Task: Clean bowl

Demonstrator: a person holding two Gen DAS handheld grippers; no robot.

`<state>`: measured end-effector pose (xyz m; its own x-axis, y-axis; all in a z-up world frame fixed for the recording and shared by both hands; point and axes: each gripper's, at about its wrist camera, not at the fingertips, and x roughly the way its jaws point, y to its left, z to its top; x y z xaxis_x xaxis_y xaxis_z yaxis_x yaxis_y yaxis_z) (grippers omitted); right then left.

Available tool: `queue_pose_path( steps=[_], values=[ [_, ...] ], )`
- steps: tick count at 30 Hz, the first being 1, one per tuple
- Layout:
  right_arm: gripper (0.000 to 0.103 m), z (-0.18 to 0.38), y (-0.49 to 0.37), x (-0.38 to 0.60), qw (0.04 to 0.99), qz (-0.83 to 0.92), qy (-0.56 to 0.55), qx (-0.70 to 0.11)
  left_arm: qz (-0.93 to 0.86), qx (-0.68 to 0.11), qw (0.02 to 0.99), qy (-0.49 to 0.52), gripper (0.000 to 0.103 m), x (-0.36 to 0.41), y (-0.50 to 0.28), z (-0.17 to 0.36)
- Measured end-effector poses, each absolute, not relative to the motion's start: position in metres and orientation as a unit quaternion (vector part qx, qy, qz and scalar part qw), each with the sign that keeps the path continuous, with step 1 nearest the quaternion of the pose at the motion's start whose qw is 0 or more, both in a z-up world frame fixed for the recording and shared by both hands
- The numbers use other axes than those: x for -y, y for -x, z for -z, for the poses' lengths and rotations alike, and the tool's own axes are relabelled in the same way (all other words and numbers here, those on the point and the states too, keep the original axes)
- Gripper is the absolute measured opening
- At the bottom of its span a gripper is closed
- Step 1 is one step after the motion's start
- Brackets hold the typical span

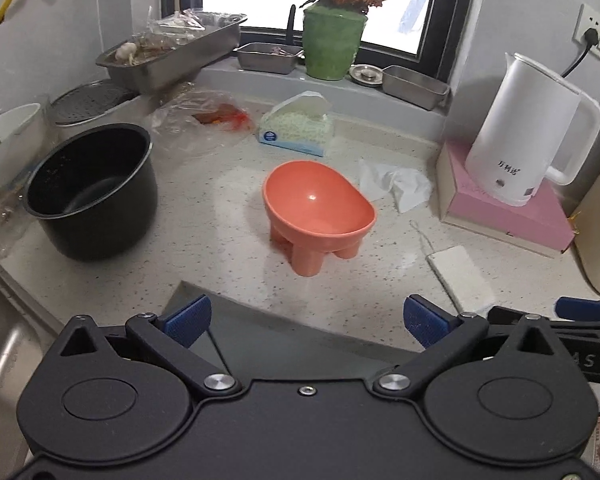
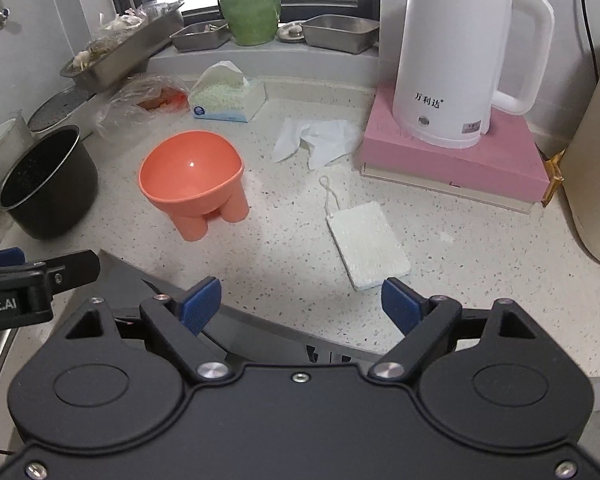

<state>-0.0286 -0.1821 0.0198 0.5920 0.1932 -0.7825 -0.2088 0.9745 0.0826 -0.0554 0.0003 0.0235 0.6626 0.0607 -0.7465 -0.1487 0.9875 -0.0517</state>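
While angled down over the counter [image 1: 220, 240], both grippers' fingers [image 1: 186, 322] [image 2: 400, 306] wide apart and empty, orange bowl [image 1: 318, 208] ahead.

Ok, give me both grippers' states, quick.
Left gripper: open, holding nothing.
Right gripper: open, holding nothing.

Home kitchen: sink [image 1: 4, 344], kettle [image 1: 528, 136], cooker pot [image 1: 92, 192] (speckled stone counter [image 1: 228, 264]).

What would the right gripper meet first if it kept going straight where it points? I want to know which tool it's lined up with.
Probably the white sponge lying flat on the countertop, just ahead of the open right gripper; depth is uncertain.
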Motion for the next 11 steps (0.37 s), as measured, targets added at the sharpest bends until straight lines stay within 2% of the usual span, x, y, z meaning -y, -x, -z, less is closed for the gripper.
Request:
queue_pose_path(
  steps=[11],
  values=[
    [0.089, -0.0221, 0.0368, 0.1901, 0.893, -0.116, 0.007, -0.435, -0.054, -0.392, 0.917, 0.048, 0.103, 0.0104, 0.0639, -0.0318]
  ],
)
